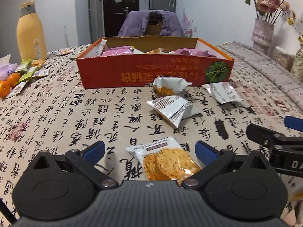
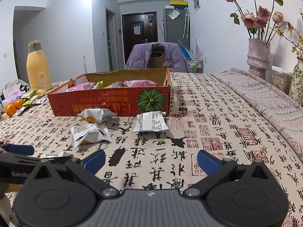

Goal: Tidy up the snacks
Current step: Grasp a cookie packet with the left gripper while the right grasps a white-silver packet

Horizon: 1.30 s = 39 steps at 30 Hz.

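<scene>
Left tool [image 1: 149, 152] spread wide, blue pads either side of a snack packet [image 1: 164, 162] at lower centre of the left view; no contact visible, packet's near edge hidden under the tool body. Right tool [image 2: 151, 160] equally wide, holding nothing, only bare counter [image 2: 208, 113] between the pads. Three silver packets loose at mid-frame: one [image 1: 170, 86] touching the red box [image 1: 147, 71], one [image 1: 175, 108] just nearer, one [image 1: 222, 92] to its right. Box open-topped, more packets inside, partly hidden by the front wall. Box print upside down, orange characters plus a green pumpkin picture; not legible. Packet labels too small to read. "DA" cut off on the right tool's arm at right edge of the left view. Counter cloth covered in black calligraphy and red seals. Yellow bottle [image 1: 31, 32] upper left, oranges [image 1: 8, 83] at left edge partly cut off. Vase of pink flowers [image 2: 258, 56] upper right; dark door in the background.
</scene>
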Available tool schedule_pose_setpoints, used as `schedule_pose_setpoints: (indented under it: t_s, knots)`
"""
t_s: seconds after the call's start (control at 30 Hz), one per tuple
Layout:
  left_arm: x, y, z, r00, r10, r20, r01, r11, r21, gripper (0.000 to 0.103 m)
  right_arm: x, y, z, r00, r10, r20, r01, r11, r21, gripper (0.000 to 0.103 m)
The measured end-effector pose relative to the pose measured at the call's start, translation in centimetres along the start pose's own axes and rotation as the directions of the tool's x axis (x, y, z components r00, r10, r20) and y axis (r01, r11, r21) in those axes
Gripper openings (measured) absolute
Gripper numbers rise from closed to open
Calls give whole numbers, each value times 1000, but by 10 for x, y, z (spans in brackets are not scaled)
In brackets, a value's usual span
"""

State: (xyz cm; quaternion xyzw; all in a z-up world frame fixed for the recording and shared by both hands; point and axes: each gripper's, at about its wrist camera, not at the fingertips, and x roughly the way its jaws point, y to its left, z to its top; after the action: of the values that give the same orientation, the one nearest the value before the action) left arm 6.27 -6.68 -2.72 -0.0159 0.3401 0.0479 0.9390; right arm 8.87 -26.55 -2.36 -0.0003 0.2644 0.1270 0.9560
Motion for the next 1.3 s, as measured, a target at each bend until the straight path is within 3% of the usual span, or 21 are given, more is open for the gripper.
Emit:
schedule_pose_setpoints:
  t_s: [0.2,0.37,0.47,0.53,0.57,0.63,0.67,1.0,1.3]
  knots:
    - [2,4,-4,999,41,-20,-41,999,-10,103,0,0,-3,1000,3,-7,-3,1000,5,103]
    - [1,7,-9,1000,27,-17,-27,999,-23,100,1,4,-5,1000,10,-11,-10,1000,-2,103]
    - [-1,8,-10,1000,23,-1,-23,1000,-16,91,2,7,-6,1000,12,-18,-12,1000,-7,103]
    - [-4,7,-10,1000,19,13,-19,1000,-8,75,2,8,-7,1000,13,-22,-14,1000,-9,103]
    - [-5,7,-10,1000,14,17,-14,1000,-6,72,2,9,-7,1000,14,-24,-14,1000,-10,103]
    - [-6,7,-10,1000,1,29,-1,1000,1,52,3,10,-8,1000,14,-27,-15,1000,-12,103]
    - [-7,8,-10,999,-5,33,5,1000,1,48,3,11,-8,1000,15,-28,-15,1000,-13,103]
    - [-10,18,-10,997,-39,65,40,999,-12,43,5,16,-10,999,21,-36,-22,1000,-21,103]
    - [-21,39,3,989,-32,144,39,998,-41,43,10,27,-6,999,35,-33,-36,998,-44,103]
